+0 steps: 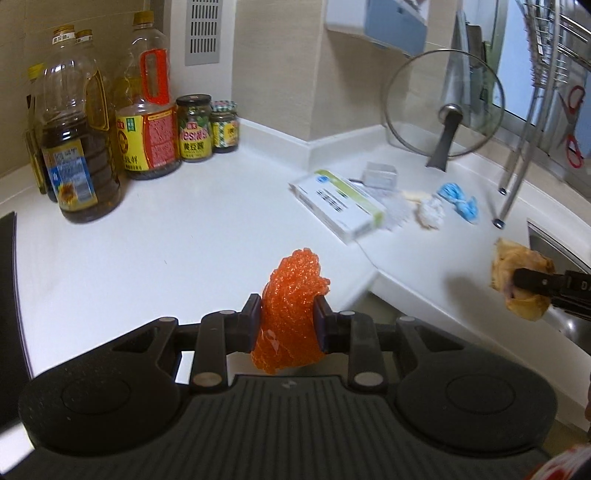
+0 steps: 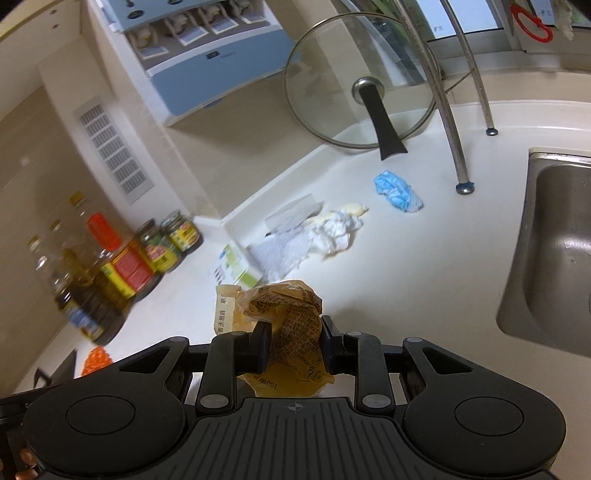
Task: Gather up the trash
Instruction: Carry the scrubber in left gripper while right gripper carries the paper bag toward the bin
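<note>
Gripping orange mesh (image 1: 291,314) above counter edge (image 1: 373,277)

Ahead of my jaws spreads a white countertop (image 1: 155,236), backed by beige tiled walls (image 1: 273,55) bearing a grey vent grille (image 1: 203,29). Far right of them, a steel sink (image 2: 554,258) sits below a window (image 2: 461,18).

A crumpled orange plastic mesh net (image 1: 291,314) is hanging pinched upright above the white counter; a crinkled yellow printed plastic wrapper (image 2: 291,328) is being held aloft beside the sink; a white-and-green cardboard box (image 1: 338,205) is lying flat, touching a wadded white tissue (image 1: 430,214); a balled blue disposable mask (image 1: 460,203) is resting just beside them.
</note>
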Demonstrator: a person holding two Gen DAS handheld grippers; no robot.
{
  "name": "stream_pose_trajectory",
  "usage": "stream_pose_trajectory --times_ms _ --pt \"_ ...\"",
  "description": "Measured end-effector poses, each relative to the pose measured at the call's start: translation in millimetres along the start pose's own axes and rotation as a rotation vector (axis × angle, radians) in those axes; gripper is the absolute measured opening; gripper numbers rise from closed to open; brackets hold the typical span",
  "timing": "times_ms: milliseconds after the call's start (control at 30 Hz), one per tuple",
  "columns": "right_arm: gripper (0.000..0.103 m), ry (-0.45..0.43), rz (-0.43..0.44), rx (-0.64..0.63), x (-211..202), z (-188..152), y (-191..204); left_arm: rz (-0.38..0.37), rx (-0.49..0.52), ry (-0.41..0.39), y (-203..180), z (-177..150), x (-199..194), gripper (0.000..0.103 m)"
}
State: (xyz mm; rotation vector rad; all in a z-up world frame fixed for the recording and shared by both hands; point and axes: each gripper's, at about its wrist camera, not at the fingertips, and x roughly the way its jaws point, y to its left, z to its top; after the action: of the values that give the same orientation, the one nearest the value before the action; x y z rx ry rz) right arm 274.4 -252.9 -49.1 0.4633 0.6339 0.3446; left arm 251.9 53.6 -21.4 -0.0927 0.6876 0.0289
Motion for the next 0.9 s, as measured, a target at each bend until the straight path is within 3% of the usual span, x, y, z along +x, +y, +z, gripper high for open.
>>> stream_pose_trajectory --times_ms 500,900 --pt "0.028 0.089 0.097 -0.089 -55.4 -45.7 0.4 -0.005 -0.029 0.034 -55.5 -67.4 -53.6 0.026" --pt "0.028 0.228 0.108 -0.134 -42.3 -94.8 6.8 0.006 -0.061 0.16 -53.2 -113.9 -40.2 0.026"
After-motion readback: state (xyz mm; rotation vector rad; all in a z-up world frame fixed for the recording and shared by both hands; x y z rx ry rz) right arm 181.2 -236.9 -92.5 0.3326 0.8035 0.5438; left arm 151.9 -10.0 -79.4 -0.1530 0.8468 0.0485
